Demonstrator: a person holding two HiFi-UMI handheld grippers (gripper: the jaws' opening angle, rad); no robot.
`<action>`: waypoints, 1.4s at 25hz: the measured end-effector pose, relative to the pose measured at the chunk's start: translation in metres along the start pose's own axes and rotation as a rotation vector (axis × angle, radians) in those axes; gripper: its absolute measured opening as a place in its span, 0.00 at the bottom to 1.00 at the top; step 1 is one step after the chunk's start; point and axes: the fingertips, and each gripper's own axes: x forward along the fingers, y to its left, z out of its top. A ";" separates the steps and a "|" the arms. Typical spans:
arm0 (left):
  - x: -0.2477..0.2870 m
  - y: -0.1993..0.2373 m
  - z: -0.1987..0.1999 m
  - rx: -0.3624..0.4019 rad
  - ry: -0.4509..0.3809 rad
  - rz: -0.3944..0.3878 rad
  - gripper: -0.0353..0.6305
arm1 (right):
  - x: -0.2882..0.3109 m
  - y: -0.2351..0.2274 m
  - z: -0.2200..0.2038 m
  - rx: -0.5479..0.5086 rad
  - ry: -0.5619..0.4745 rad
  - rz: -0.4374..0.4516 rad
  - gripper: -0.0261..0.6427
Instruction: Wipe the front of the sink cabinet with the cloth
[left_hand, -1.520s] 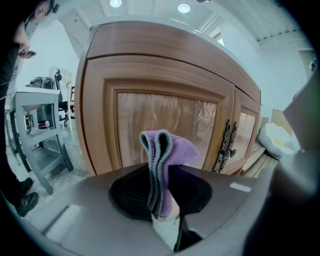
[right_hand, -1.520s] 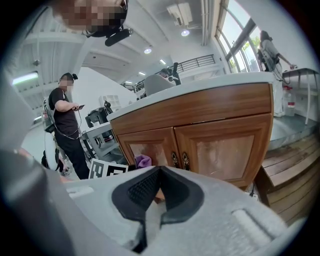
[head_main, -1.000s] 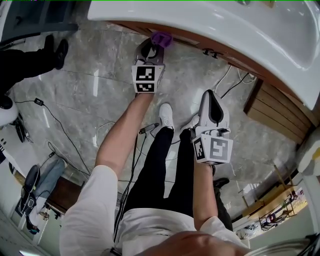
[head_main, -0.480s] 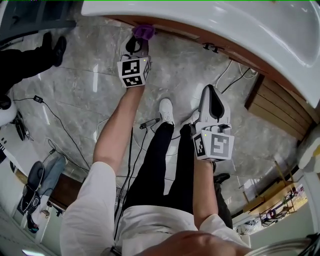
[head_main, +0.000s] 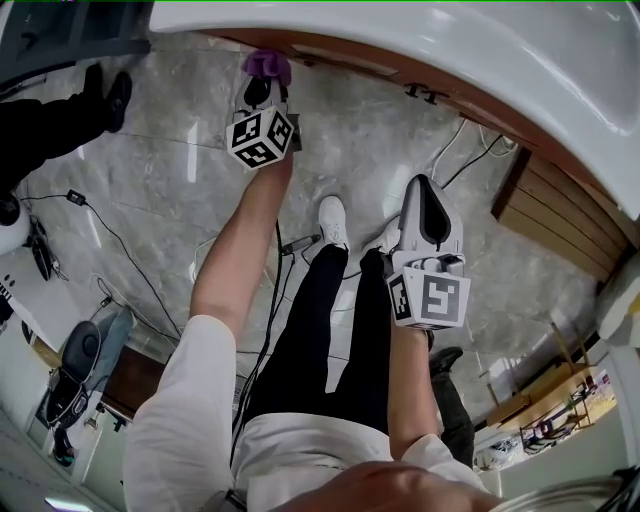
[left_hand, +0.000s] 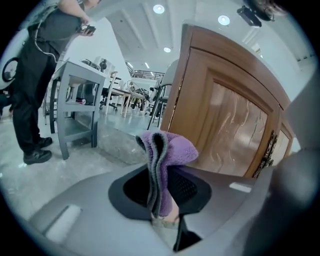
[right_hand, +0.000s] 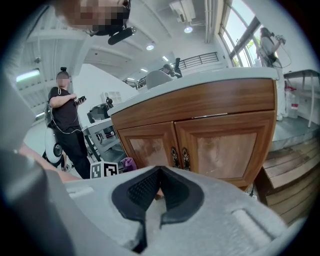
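Cloth (left_hand: 169, 152) between fingers (left_hand: 188, 188) of left gripper (left_hand: 161, 174)

This is a big open work hall or lab, not a home bathroom. A wooden sink cabinet (right_hand: 200, 140) with a white basin (head_main: 450, 50) stands alone on a grey marble-look floor (head_main: 170, 170) crossed by loose cables (head_main: 130, 272). Behind it are grey tables (left_hand: 82, 75), ceiling spotlights (left_hand: 159, 9), a railed upper level (right_hand: 200, 61), tall windows (right_hand: 240, 30) and a standing person (right_hand: 67, 120).
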 end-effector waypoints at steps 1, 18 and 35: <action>0.001 0.001 -0.001 0.001 0.002 -0.001 0.15 | -0.001 -0.001 0.002 -0.015 -0.001 0.002 0.03; 0.010 -0.026 -0.028 -0.091 0.012 -0.004 0.15 | -0.015 -0.034 0.001 0.008 -0.013 -0.028 0.03; 0.008 -0.109 -0.054 -0.016 0.080 -0.114 0.15 | -0.042 -0.067 -0.002 0.054 -0.033 -0.066 0.03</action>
